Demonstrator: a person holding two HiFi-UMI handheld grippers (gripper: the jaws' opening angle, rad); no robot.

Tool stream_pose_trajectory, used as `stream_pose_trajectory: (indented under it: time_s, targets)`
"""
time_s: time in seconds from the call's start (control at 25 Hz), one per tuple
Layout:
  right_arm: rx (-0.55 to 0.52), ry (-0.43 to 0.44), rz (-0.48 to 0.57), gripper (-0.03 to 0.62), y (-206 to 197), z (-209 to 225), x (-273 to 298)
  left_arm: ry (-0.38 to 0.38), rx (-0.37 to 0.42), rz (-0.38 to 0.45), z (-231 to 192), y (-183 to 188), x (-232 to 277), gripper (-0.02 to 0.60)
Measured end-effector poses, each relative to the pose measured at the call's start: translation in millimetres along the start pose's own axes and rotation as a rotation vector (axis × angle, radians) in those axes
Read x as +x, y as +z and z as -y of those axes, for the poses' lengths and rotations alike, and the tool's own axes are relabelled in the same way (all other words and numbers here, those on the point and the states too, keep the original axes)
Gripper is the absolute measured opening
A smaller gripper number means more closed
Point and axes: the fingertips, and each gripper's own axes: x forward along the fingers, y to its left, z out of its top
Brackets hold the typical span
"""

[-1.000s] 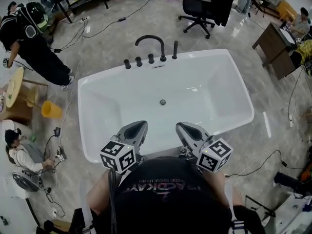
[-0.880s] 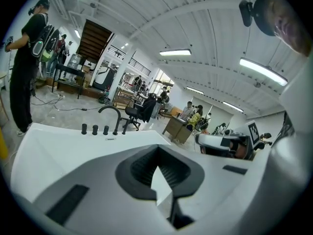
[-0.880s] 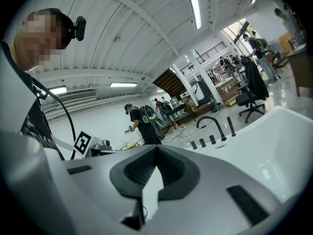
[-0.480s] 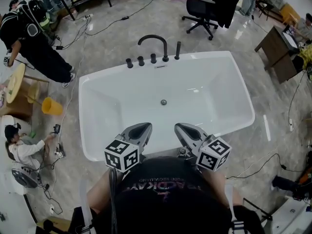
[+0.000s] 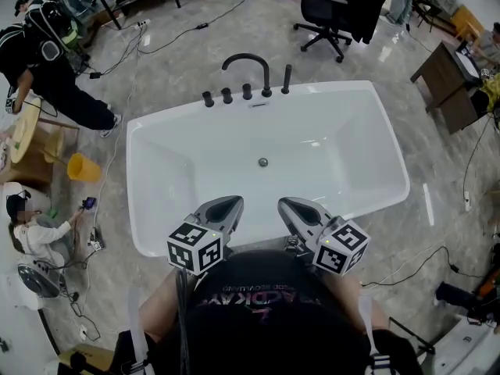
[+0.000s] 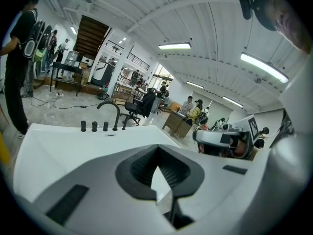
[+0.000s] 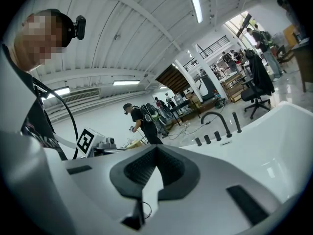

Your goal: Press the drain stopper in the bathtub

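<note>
The white bathtub (image 5: 156, 135) fills the middle of the head view. Its small round metal drain stopper (image 5: 262, 162) sits on the tub floor, below the black faucet (image 5: 248, 67) and its row of knobs on the far rim. My left gripper (image 5: 224, 206) and right gripper (image 5: 294, 208) hang side by side over the near rim, well short of the stopper. Both are shut with nothing between the jaws. In the left gripper view the gripper (image 6: 159, 173) faces the faucet (image 6: 110, 112). In the right gripper view the gripper (image 7: 155, 168) also looks across the tub to the faucet (image 7: 215, 119).
A person in black (image 5: 47, 61) stands at the far left, and another crouches lower left (image 5: 31, 237). A yellow bucket (image 5: 80, 168) sits beside the tub. An office chair (image 5: 336, 10), a desk (image 5: 445, 73) and floor cables (image 5: 422, 260) surround it.
The left gripper has edged slightly to the right. The right gripper is nearly where it was. Both stay shut above the near rim.
</note>
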Motion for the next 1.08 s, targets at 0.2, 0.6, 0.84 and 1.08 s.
stream_pose_trajectory:
  time_s: [0.2,0.6,0.84,1.08]
  targets:
    - [-0.006,-0.001,-0.008,0.012,-0.6,-1.1,-0.1,-0.003,0.0,-0.007,1.6,-0.8,0.7,0.005]
    - [-0.003,0.002,-0.011,0.012,-2.2,-0.5,0.8,-0.002,0.002,-0.009,1.5,-1.6,1.5,0.005]
    - [0.002,-0.002,-0.011,0.012,-1.4,0.7,-0.4,-0.004,0.002,-0.016,2.9,-0.8,2.8,0.005]
    - [0.0,-0.001,-0.011,0.011,0.6,-0.2,0.0,-0.005,0.006,-0.013,3.7,2.1,2.1,0.005]
